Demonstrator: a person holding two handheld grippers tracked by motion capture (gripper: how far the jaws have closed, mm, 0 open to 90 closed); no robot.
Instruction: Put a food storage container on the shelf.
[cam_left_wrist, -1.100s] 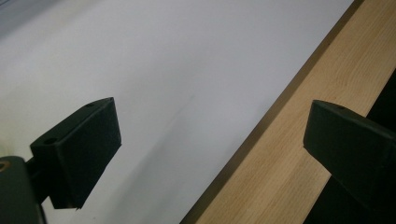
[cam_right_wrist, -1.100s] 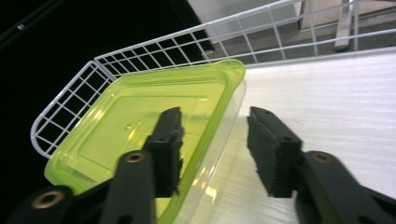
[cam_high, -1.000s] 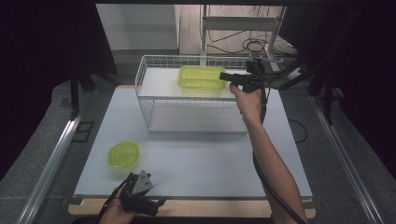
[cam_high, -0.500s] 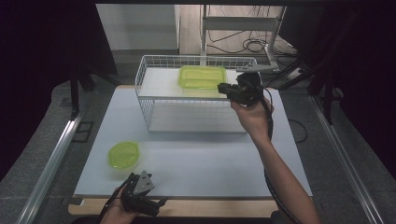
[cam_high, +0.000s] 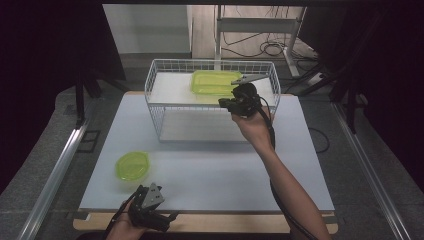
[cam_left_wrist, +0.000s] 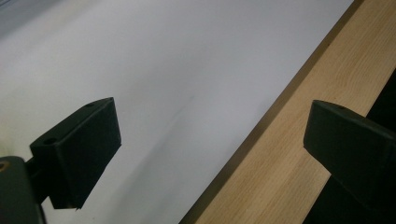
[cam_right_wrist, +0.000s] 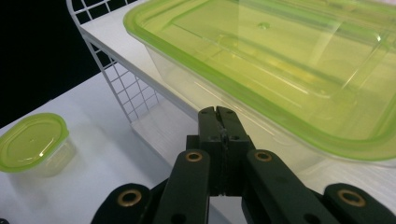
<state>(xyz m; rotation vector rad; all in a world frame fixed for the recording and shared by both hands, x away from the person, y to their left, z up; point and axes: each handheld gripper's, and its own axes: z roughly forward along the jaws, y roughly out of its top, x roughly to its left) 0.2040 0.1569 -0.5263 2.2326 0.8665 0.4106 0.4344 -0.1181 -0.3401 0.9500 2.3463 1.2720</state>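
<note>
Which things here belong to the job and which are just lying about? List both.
In the job:
large green-lidded container on the wire rack
right gripper, shut beside it

Lying about:
small green-lidded container
left gripper, open at the table edge

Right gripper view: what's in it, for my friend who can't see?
The right hand-held gripper, jaws shut on nothing, points at a big green-lidded clear box on a white wire rack. A small green-lidded tub sits lower left on the white table.
</note>
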